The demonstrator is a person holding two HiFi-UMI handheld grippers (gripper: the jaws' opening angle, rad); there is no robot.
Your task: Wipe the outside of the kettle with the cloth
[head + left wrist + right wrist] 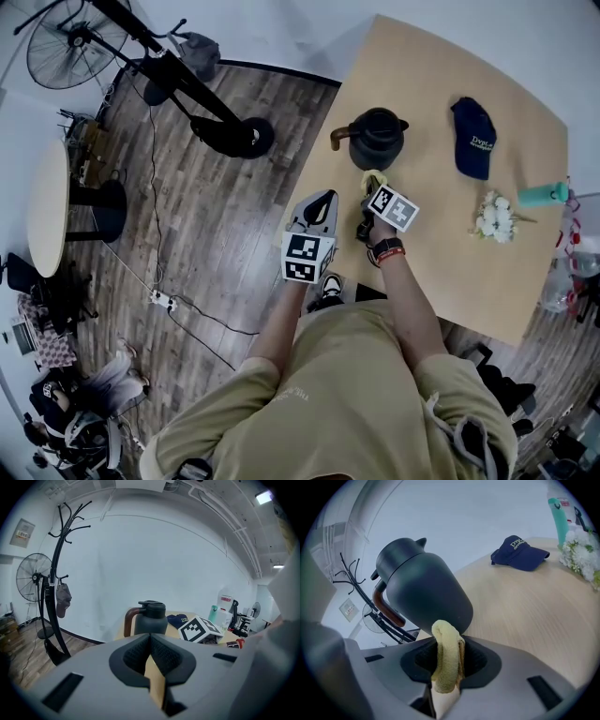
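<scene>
A dark grey kettle (378,138) with a brown handle stands on the light wooden table (441,234). It shows close up as the kettle (423,588) in the right gripper view, and farther off as the kettle (151,617) in the left gripper view. My right gripper (368,187) is shut on a yellow cloth (447,656), whose folded end (372,177) sits just short of the kettle's base. My left gripper (321,203) is shut with nothing in it, held off the table's near-left edge, below and left of the kettle.
A navy cap (474,136), white flowers (495,217) and a teal bottle (542,194) lie on the table's right side. Left of the table are a black coat stand (192,84), a fan (64,52) and a small round table (47,206) on wood flooring.
</scene>
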